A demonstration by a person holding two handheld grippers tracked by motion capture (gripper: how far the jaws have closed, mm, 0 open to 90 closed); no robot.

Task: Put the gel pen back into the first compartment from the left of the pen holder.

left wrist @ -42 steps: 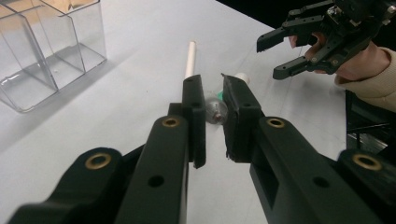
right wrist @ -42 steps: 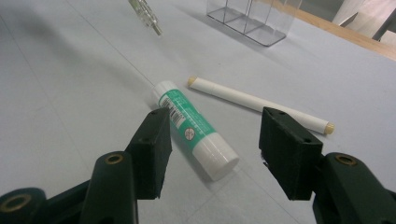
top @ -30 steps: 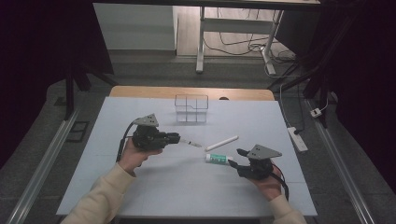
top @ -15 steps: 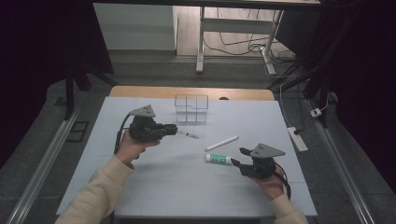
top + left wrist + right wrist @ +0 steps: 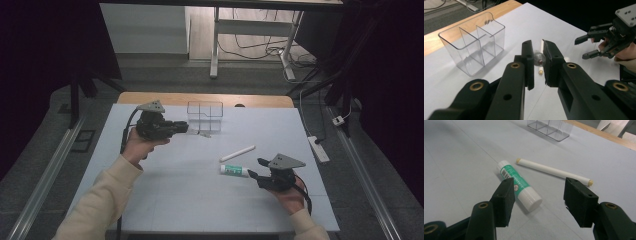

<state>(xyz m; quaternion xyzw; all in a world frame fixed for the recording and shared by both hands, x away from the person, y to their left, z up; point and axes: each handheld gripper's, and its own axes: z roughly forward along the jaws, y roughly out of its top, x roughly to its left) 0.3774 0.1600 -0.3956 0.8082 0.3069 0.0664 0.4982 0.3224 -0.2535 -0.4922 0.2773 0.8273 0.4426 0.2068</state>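
Where the high view looks down on the pale worktop [image 5: 165,200], the left hand-held gripper [image 5: 184,128] hangs level beside the clear three-compartment organiser [image 5: 205,116], pinching a thin pen [image 5: 202,134] whose tip pokes out just in front of the organiser's near wall; the right hand-held gripper [image 5: 256,169] sits low at the cap end of a glue stick [image 5: 234,171], with a white stick [image 5: 237,153] lying slantwise just beyond it. Along the left gripper view, the left hand-held gripper [image 5: 538,61] has its jaws pressed in on the pen [image 5: 539,59], seen end-on as a small, glassy, roundish butt with a dark centre; the organiser [image 5: 471,45] stands off to the left, empty and upright. Along the right gripper view, the right hand-held gripper [image 5: 537,192] stands spread, gripping nothing, the glue stick [image 5: 519,185] lying on the worktop between its jaws nearer the left one: white body, green label with a barcode, flat white cap. The white stick [image 5: 554,171] lies behind, apart from it.
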